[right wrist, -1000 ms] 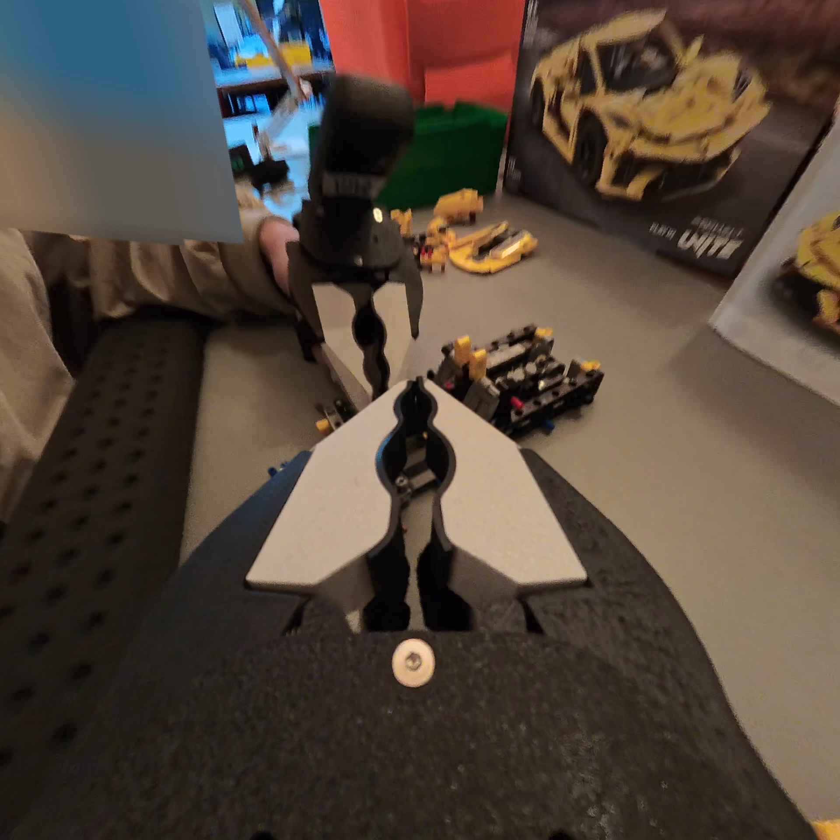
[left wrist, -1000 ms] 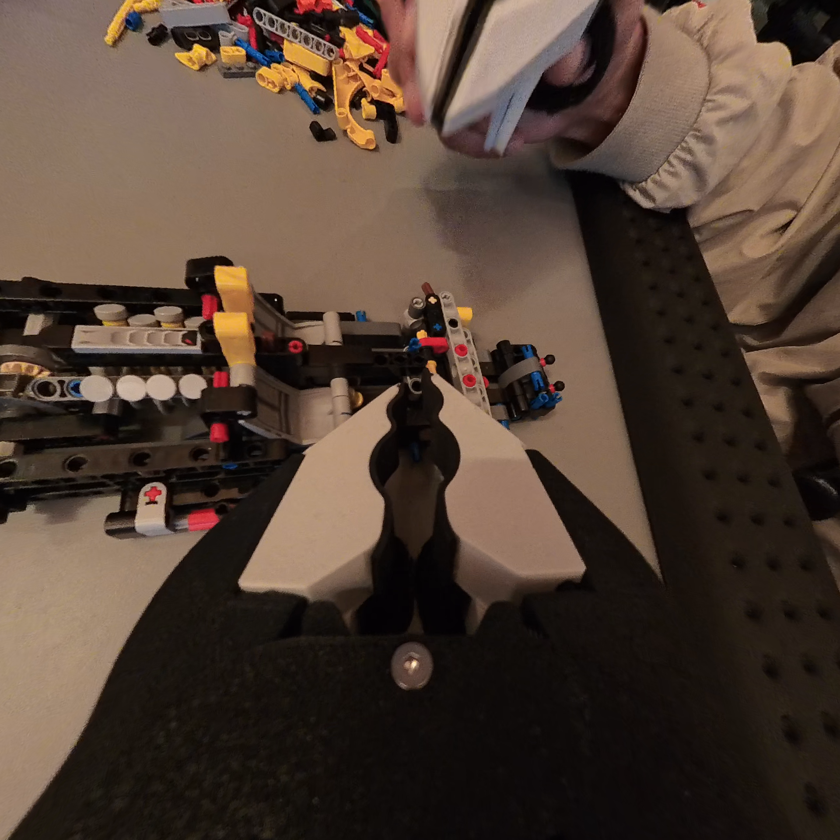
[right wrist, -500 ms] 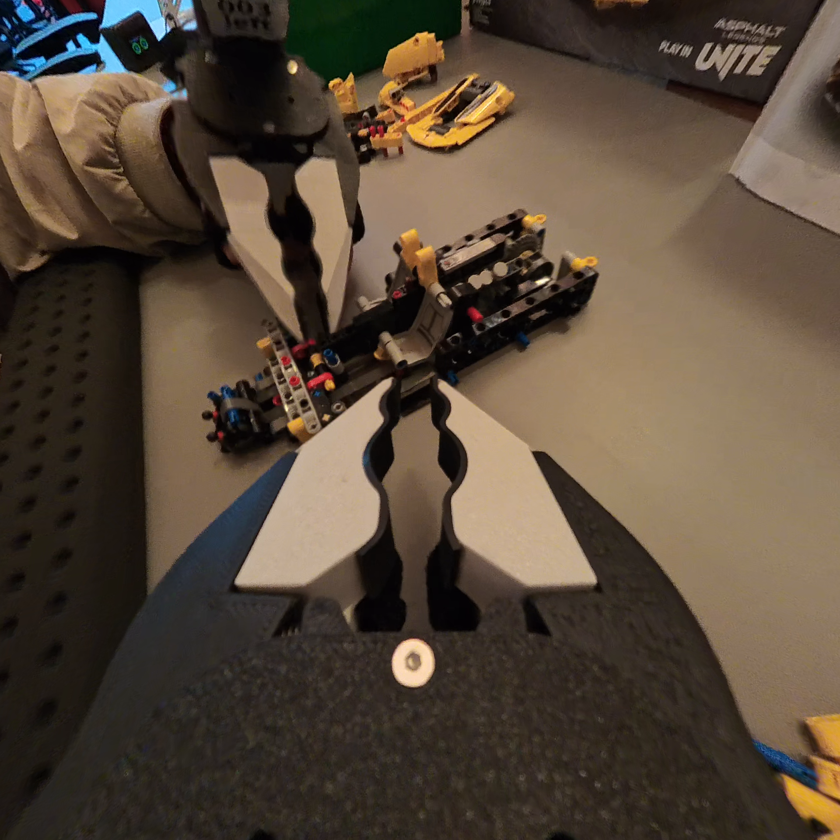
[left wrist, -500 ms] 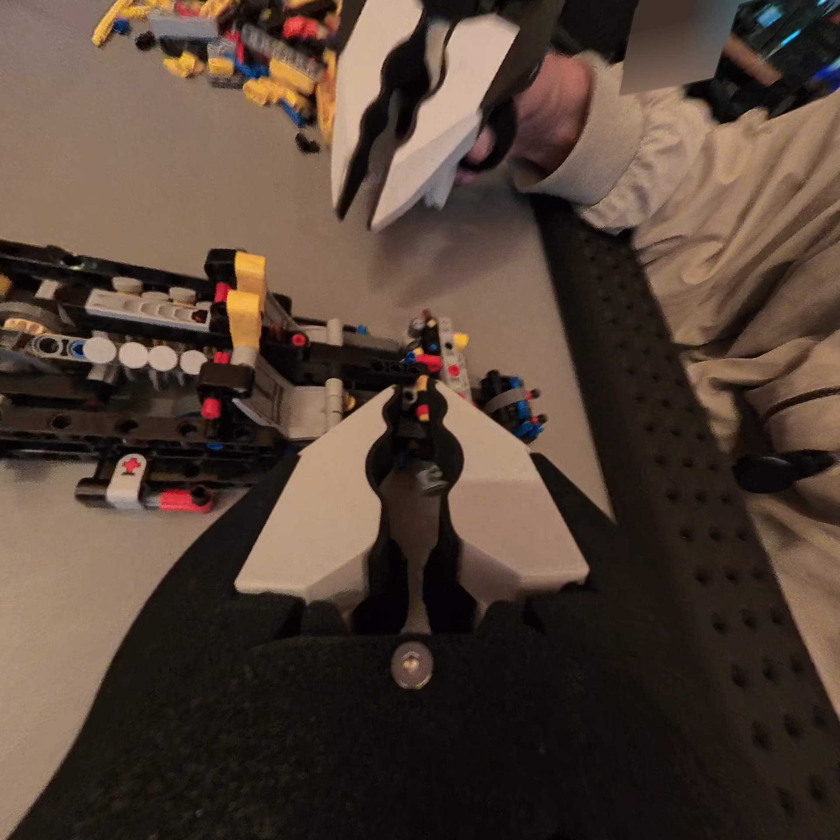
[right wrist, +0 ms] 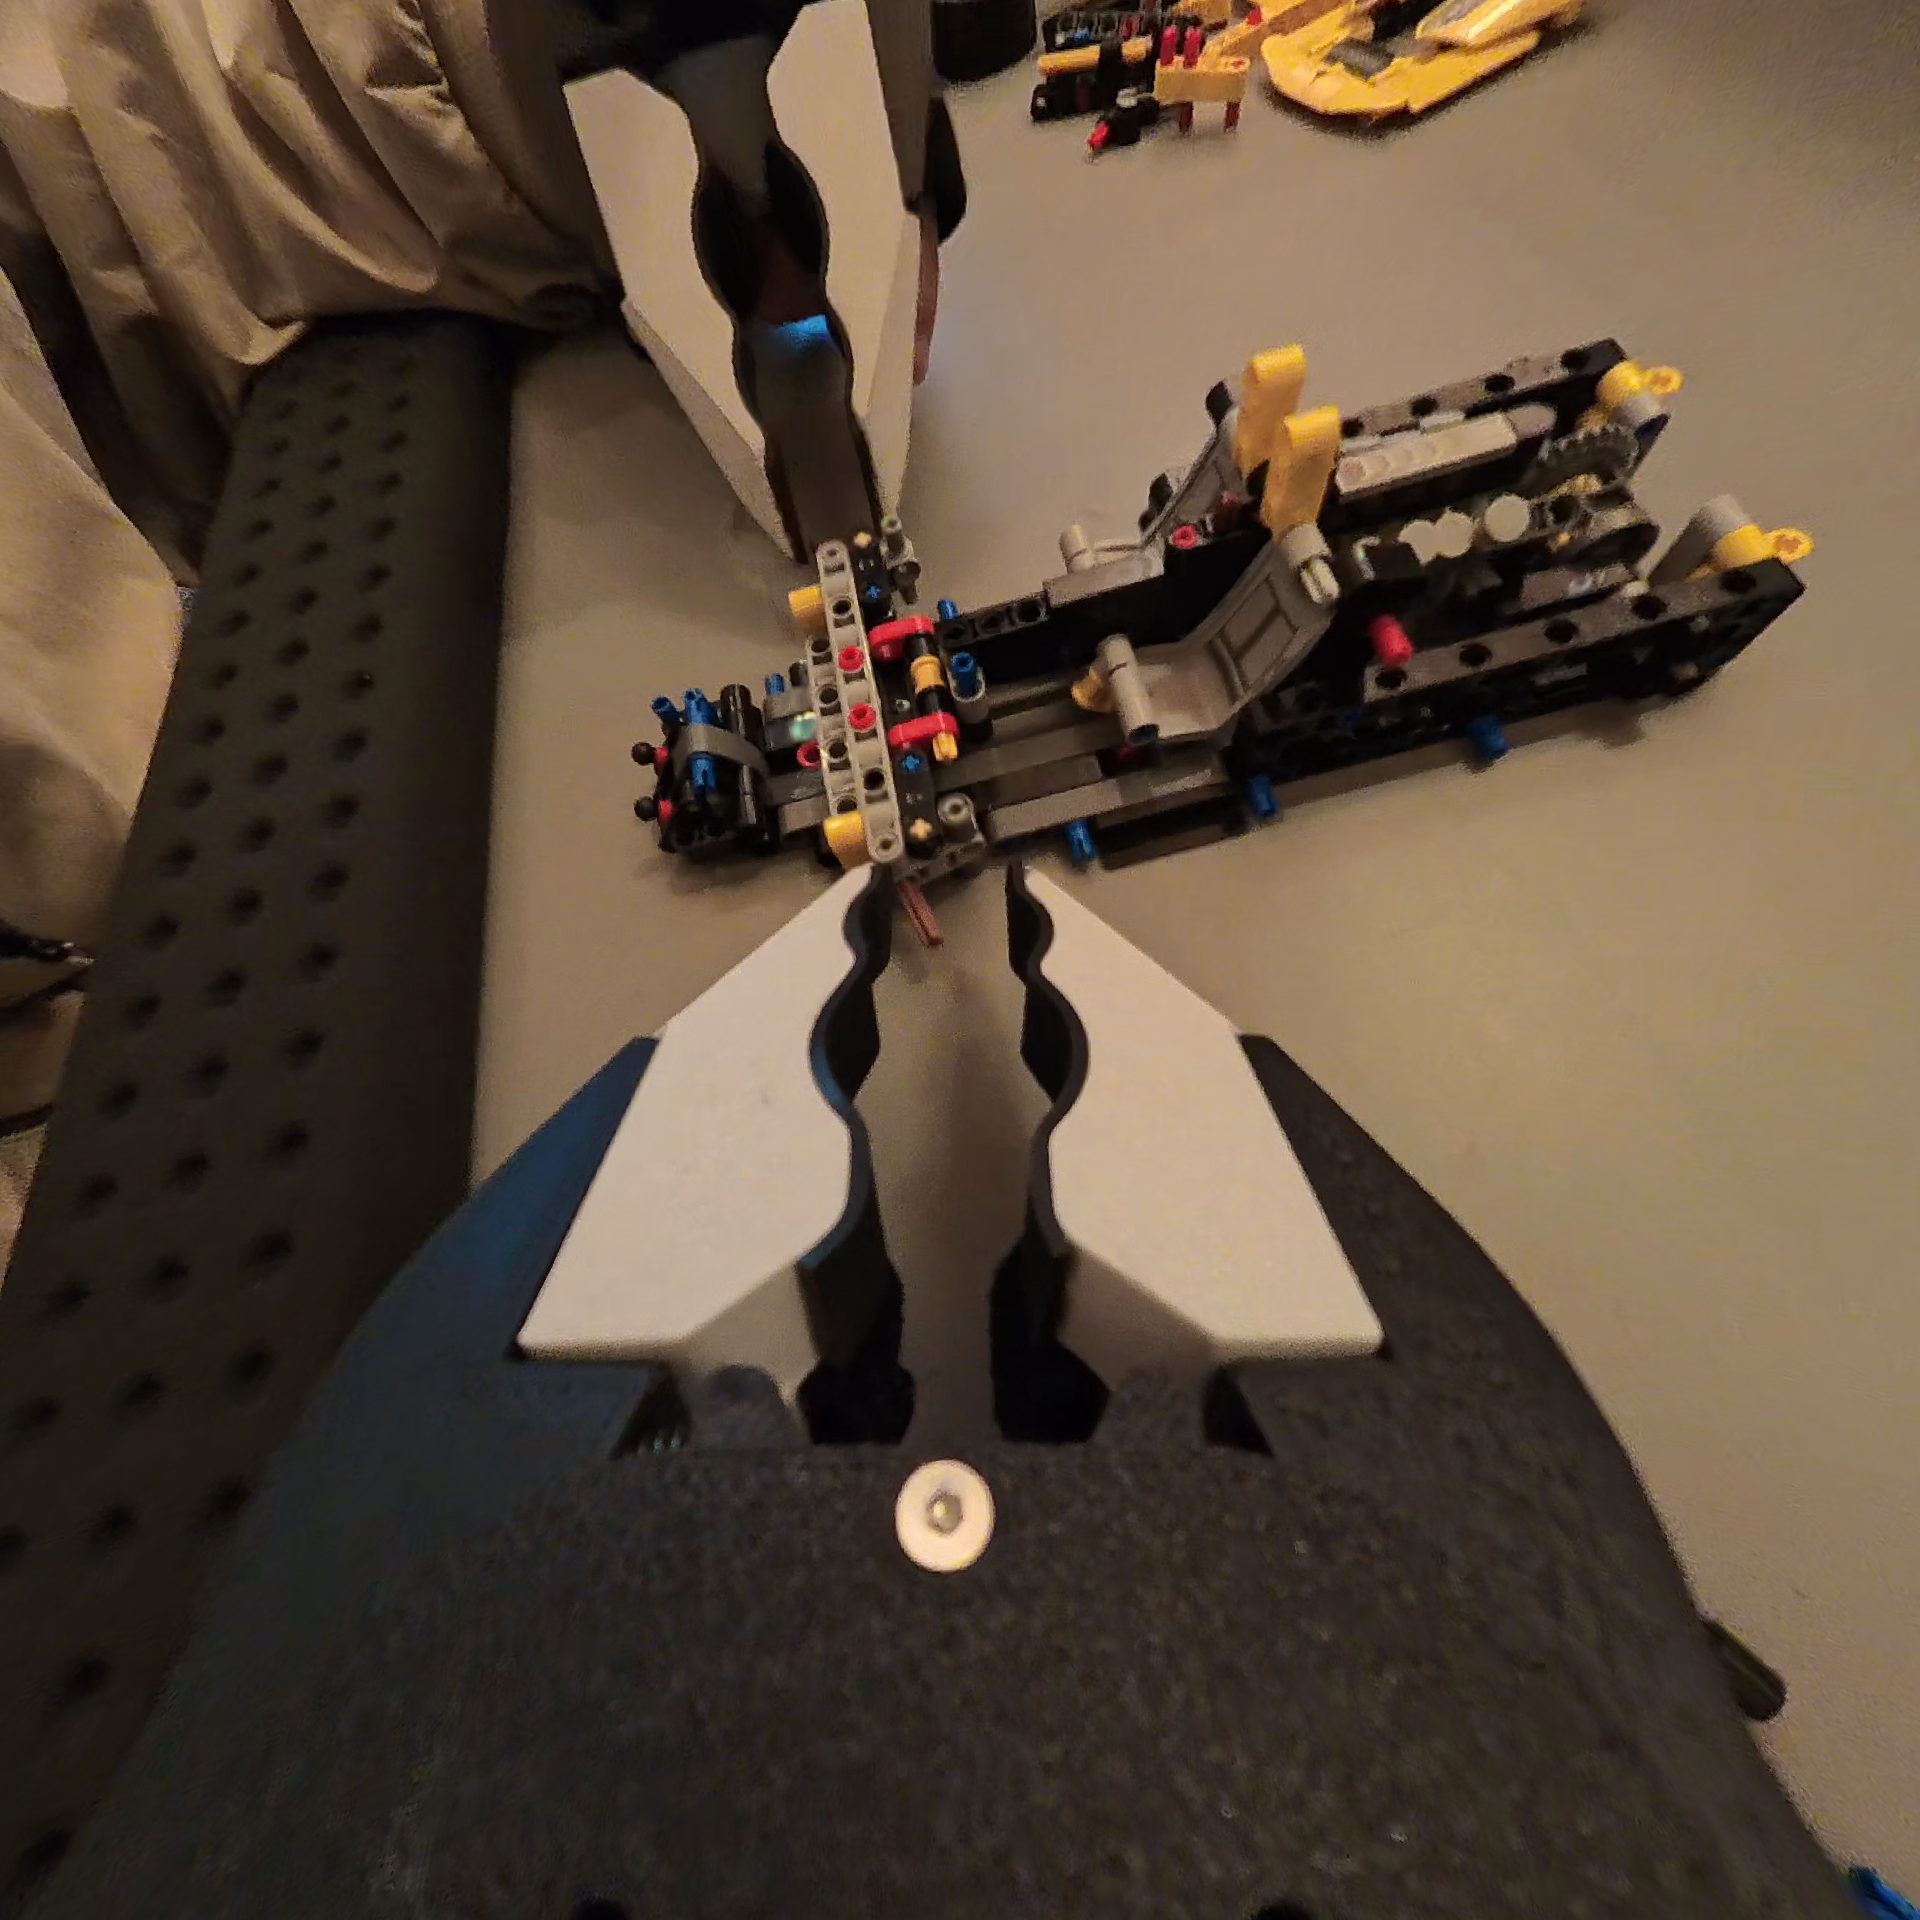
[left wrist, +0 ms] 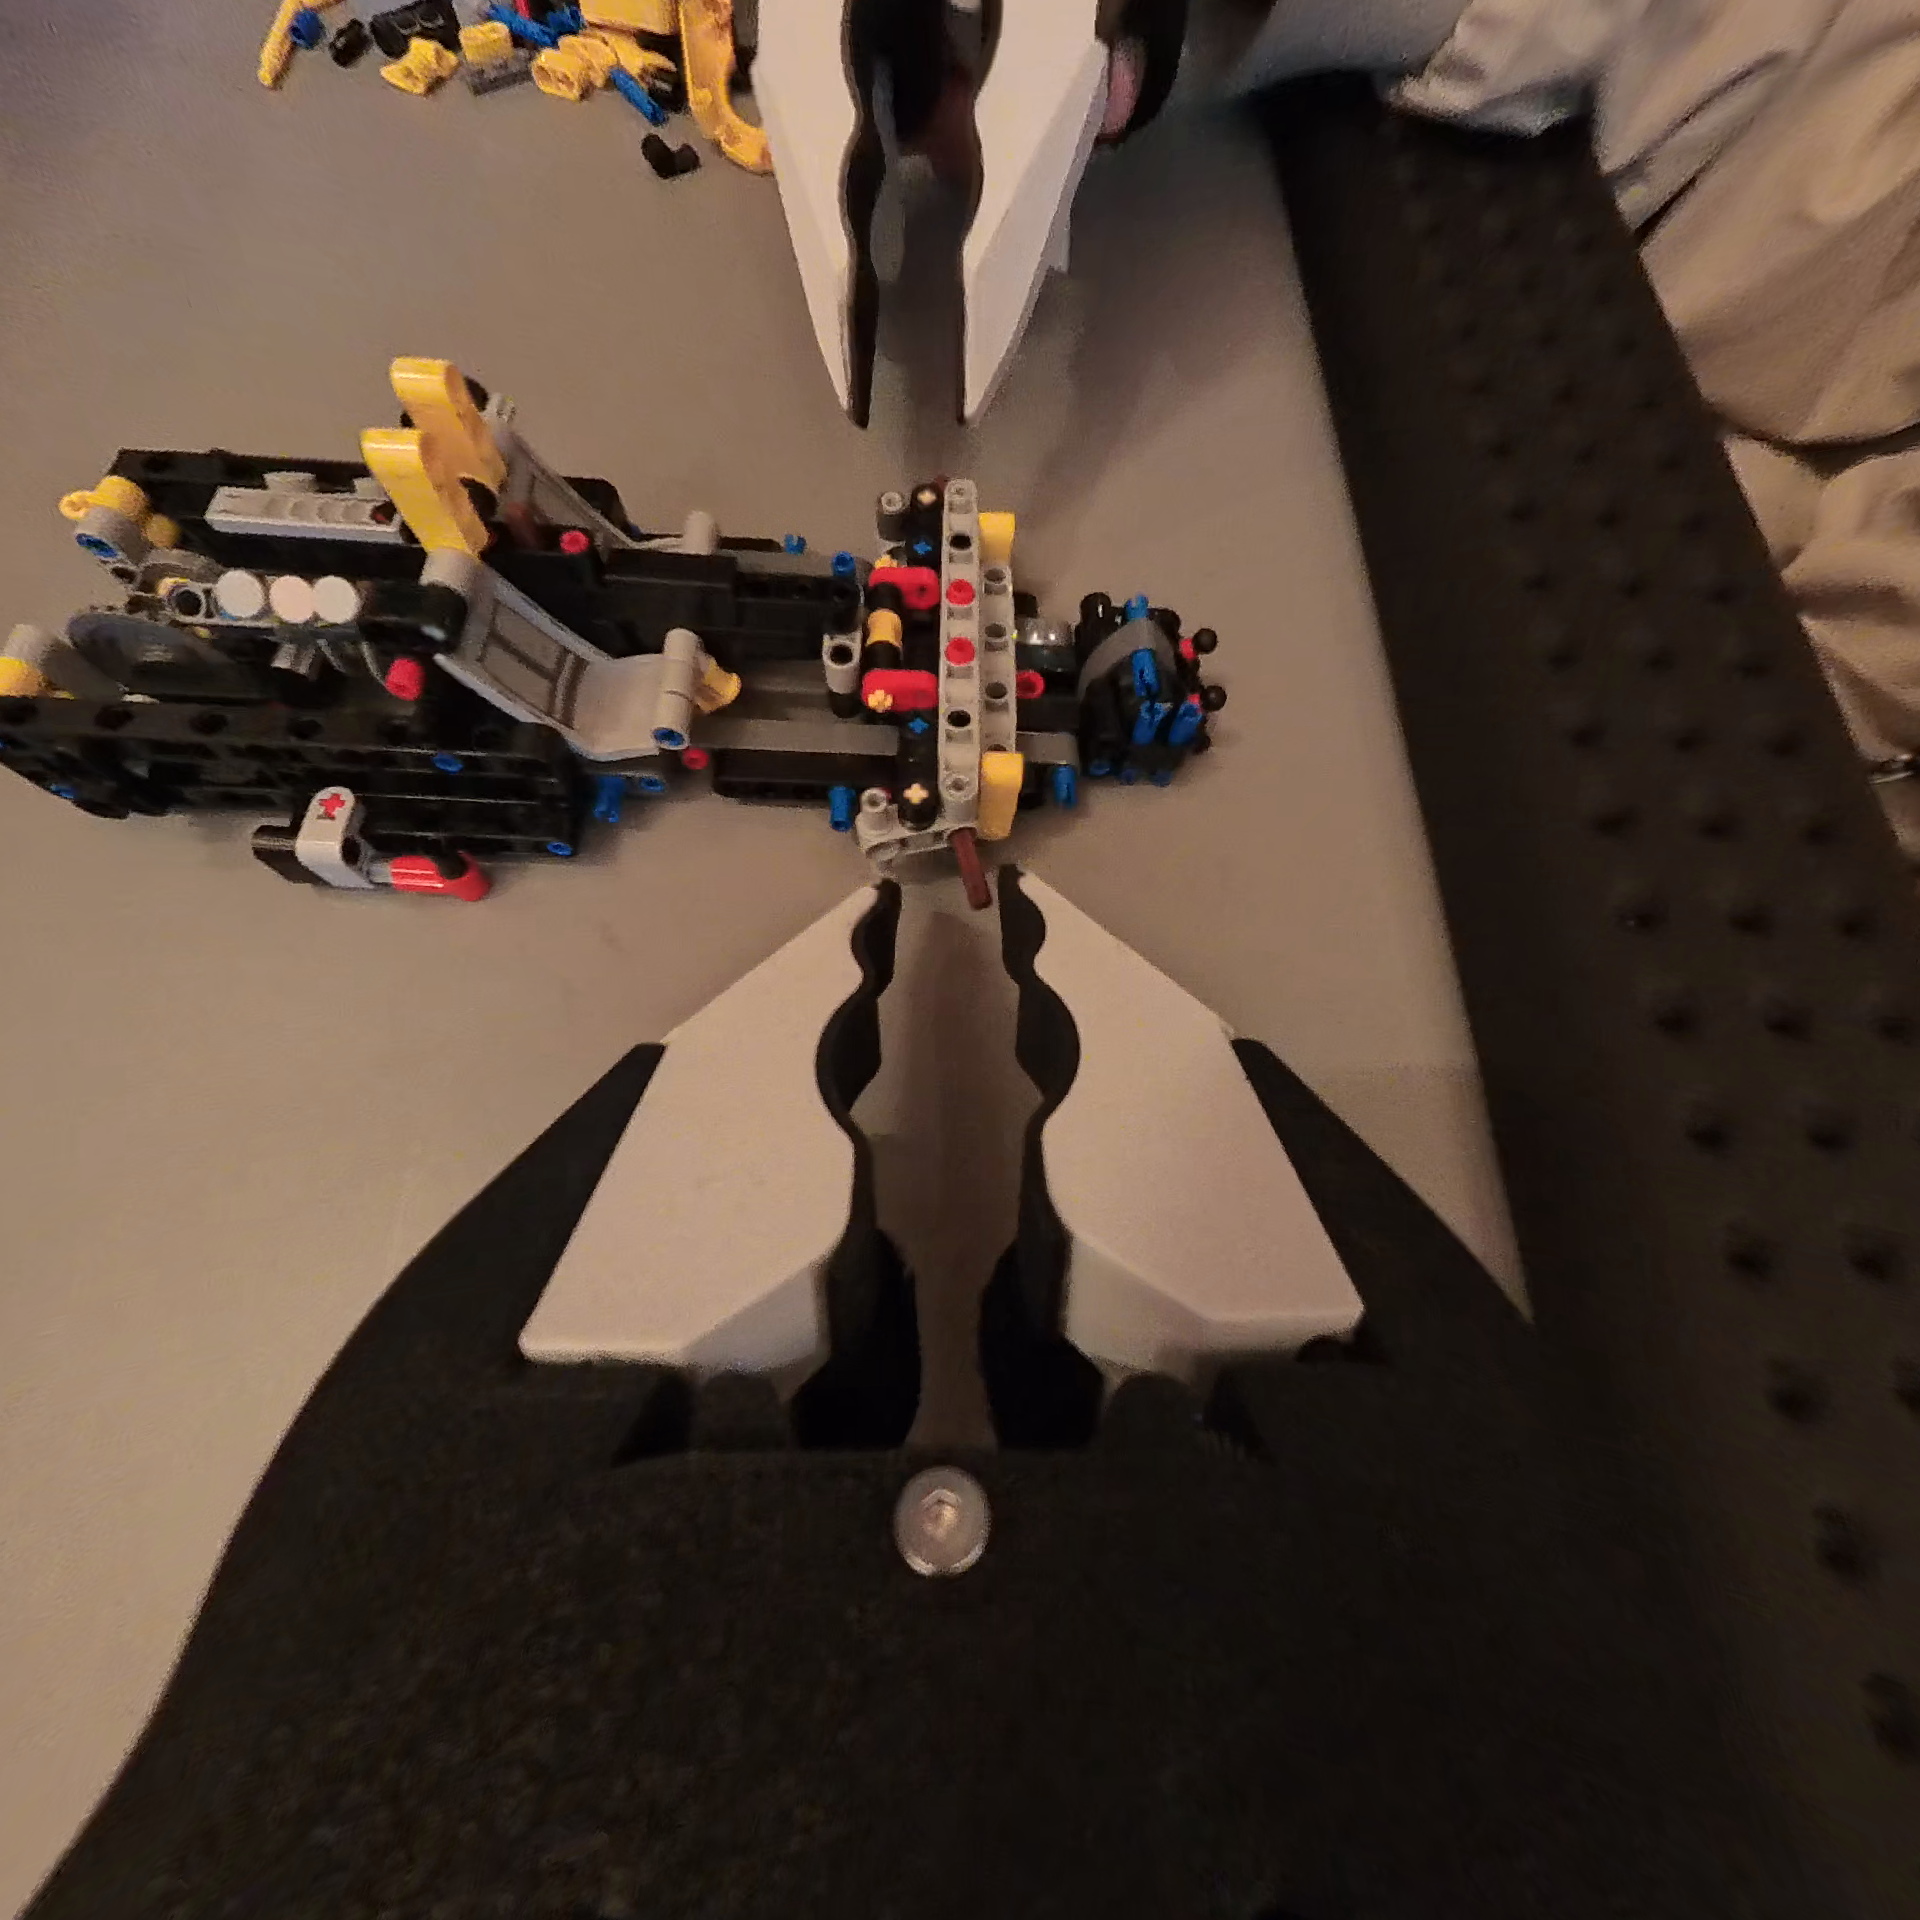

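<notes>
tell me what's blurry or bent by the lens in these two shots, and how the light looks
Left wrist view: dim warm light, the brick chassis fairly sharp, the right gripper at the top soft, the perforated black pad bowed by the wide angle. Right wrist view: same dimness, the left gripper and the yellow parts smeared, a bluish tint on the mount's edge.

Two grippers: the left gripper (left wrist: 940,894) and the right gripper (right wrist: 940,883), each with two fingers, facing each other across one brick chassis (left wrist: 582,665) on one grey table (left wrist: 260,1091). The chassis carries two upright yellow beams (left wrist: 436,457), three white round studs in a row (left wrist: 288,600), and one brown axle (left wrist: 971,868) at its near end. One heap of loose bricks (left wrist: 540,52) lies far left. One black perforated mat (left wrist: 1662,727) runs along the right.
</notes>
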Tool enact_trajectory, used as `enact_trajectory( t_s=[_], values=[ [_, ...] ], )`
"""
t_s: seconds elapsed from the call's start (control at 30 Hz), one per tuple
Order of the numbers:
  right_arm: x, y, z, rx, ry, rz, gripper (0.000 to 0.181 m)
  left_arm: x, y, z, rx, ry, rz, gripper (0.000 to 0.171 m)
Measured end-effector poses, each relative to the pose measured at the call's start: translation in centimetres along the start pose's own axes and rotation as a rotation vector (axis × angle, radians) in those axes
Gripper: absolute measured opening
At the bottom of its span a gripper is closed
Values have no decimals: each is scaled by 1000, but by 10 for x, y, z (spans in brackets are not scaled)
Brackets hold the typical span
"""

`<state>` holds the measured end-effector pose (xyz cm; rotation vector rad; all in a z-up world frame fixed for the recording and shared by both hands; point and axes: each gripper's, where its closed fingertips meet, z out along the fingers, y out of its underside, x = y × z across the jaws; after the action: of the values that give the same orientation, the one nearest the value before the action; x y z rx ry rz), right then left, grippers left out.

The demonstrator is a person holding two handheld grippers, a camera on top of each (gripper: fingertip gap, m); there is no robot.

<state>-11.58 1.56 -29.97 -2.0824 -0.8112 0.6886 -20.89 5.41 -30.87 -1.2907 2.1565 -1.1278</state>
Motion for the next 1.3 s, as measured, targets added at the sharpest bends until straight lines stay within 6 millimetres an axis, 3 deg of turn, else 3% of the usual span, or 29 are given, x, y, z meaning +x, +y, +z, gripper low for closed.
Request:
enact_trajectory(
  t_s=[0.17, 0.37, 0.47, 0.57, 0.73, 0.93, 1.3],
  values=[
    [-3, 23, 11, -127, -14, -24, 20, 5, 3, 8, -3, 29, 10, 10],
    [-7, 23, 14, -143, 11, -127, 3, 0, -2, 5, 31, -22, 87, 5],
    [-16, 13, 5, -93, -86, -19, 3, 3, -16, -4, 132, 33, 43, 4],
    [-38, -3, -4, -9, -260, 90, 2, 1, -44, -23, 320, 108, -81, 4],
    [-51, 0, 22, -64, -242, 29, 3, -1, -66, -38, 469, 153, -164, 4],
    [-42, 12, 45, -163, -108, -56, 3, 0, -66, -33, 452, 114, -125, 4],
    [-36, -3, 36, -69, -115, -6, 20, -1, -68, -34, 468, 103, -128, 3]
  ],
)
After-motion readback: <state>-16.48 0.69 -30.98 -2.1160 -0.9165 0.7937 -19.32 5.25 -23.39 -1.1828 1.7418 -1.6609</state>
